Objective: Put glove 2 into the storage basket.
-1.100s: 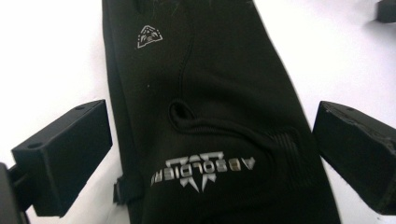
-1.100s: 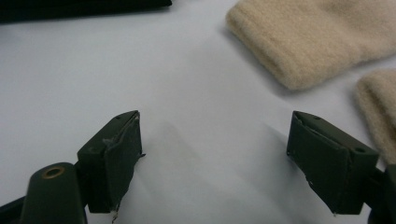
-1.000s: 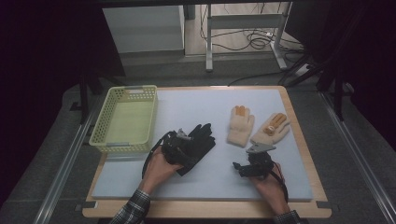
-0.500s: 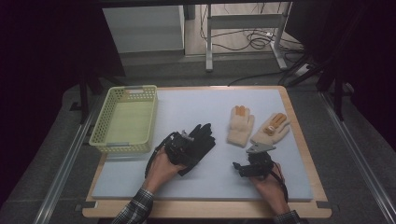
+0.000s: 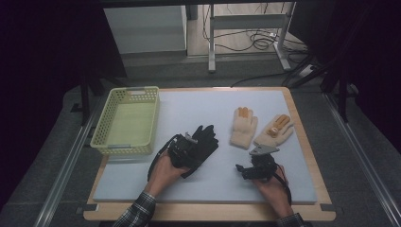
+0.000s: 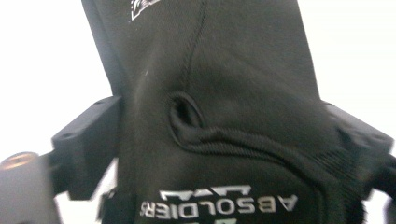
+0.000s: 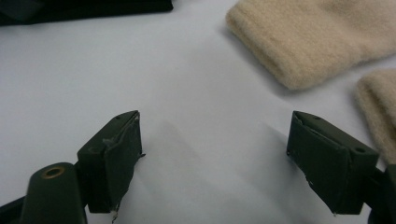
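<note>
A black glove (image 5: 205,139) with white lettering lies on the white mat, fingers pointing away from me. My left gripper (image 5: 187,150) sits over its cuff. In the left gripper view the glove (image 6: 243,70) fills the gap between the two jaws of the left gripper (image 6: 224,135), which stand wide apart at its sides. Two cream knitted gloves (image 5: 243,127) (image 5: 275,131) lie side by side to the right. My right gripper (image 5: 248,169) rests low on the mat in front of them, open and empty (image 7: 217,154), with a cream cuff (image 7: 317,42) ahead.
A pale yellow-green plastic basket (image 5: 127,149) stands empty at the left of the mat (image 5: 189,104). The wooden table edge runs around the mat. Cables and a metal stand are on the floor beyond the table.
My left hand has edged forward so its gripper sits further over the black glove's cuff. The right gripper and the cream gloves have stayed put.
</note>
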A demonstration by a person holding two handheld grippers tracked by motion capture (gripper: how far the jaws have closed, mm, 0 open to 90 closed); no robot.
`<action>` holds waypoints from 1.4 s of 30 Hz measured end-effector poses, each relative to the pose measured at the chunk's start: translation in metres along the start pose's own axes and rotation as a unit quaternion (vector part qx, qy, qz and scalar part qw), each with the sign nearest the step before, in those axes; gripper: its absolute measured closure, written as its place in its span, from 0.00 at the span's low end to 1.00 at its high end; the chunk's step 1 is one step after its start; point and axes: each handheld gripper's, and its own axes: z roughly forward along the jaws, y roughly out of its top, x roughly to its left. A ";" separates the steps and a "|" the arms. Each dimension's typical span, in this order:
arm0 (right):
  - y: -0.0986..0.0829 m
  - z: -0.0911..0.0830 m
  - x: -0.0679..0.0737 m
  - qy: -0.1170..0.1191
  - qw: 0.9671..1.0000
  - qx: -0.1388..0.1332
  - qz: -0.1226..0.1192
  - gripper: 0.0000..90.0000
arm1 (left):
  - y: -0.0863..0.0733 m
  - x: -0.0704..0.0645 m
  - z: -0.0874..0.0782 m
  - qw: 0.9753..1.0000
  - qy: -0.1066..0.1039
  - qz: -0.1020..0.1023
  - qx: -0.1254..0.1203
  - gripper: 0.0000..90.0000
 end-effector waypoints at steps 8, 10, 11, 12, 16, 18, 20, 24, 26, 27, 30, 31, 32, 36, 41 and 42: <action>0.000 0.000 0.000 0.000 1.000 0.000 0.000 0.20 | 0.003 -0.005 -0.006 1.000 0.001 0.020 -0.012 0.61; 0.000 0.000 0.000 0.000 1.000 0.000 0.000 0.20 | 0.002 -0.001 -0.006 1.000 -0.003 0.015 -0.017 0.69; 0.000 0.000 0.000 0.000 1.000 0.000 0.000 0.20 | 0.001 0.001 -0.007 1.000 -0.004 0.014 -0.019 0.72; 0.000 0.000 0.000 0.000 1.000 0.000 0.000 0.20 | 0.001 0.002 -0.007 1.000 -0.006 0.015 -0.022 0.75; 0.000 0.000 0.000 0.000 1.000 0.000 0.000 0.20 | 0.001 0.005 -0.009 0.999 -0.009 0.009 -0.037 0.81; 0.000 0.000 0.000 0.000 1.000 0.000 0.000 0.20 | 0.003 0.006 -0.011 0.999 -0.010 0.005 -0.041 0.81; 0.000 0.000 0.000 0.000 1.000 0.000 0.000 0.20 | 0.007 0.007 -0.014 0.999 0.000 0.003 -0.043 0.81; 0.000 0.000 0.000 0.000 1.000 0.000 0.000 0.20 | 0.014 0.009 -0.024 0.999 0.010 0.001 -0.050 0.81; 0.000 0.000 0.000 0.000 1.000 0.001 0.001 0.20 | 0.018 0.012 -0.030 0.999 0.016 0.001 -0.052 0.81; 0.000 0.000 0.000 0.000 1.000 0.000 0.000 0.20 | 0.021 0.014 -0.034 0.998 0.019 -0.001 -0.053 0.81; 0.000 0.000 0.000 0.000 1.000 0.001 0.001 0.20 | 0.026 0.019 -0.042 0.998 0.028 -0.006 -0.057 0.81; 0.000 0.000 0.000 0.000 1.000 0.000 0.000 0.20 | 0.028 0.021 -0.046 0.998 0.031 -0.008 -0.057 0.81; 0.000 0.000 0.000 0.000 1.000 0.000 0.000 0.20 | 0.030 0.023 -0.049 0.998 0.034 -0.012 -0.060 0.81; 0.000 0.000 0.000 0.000 1.000 0.000 -0.001 0.20 | 0.038 0.036 -0.069 0.996 0.054 -0.023 -0.069 0.81; 0.000 0.000 0.000 0.000 1.000 -0.001 -0.002 0.20 | 0.044 0.054 -0.091 0.994 0.077 -0.036 -0.075 0.80; 0.000 0.000 0.000 0.000 1.000 -0.001 -0.002 0.20 | 0.044 0.057 -0.094 0.993 0.081 -0.037 -0.075 0.80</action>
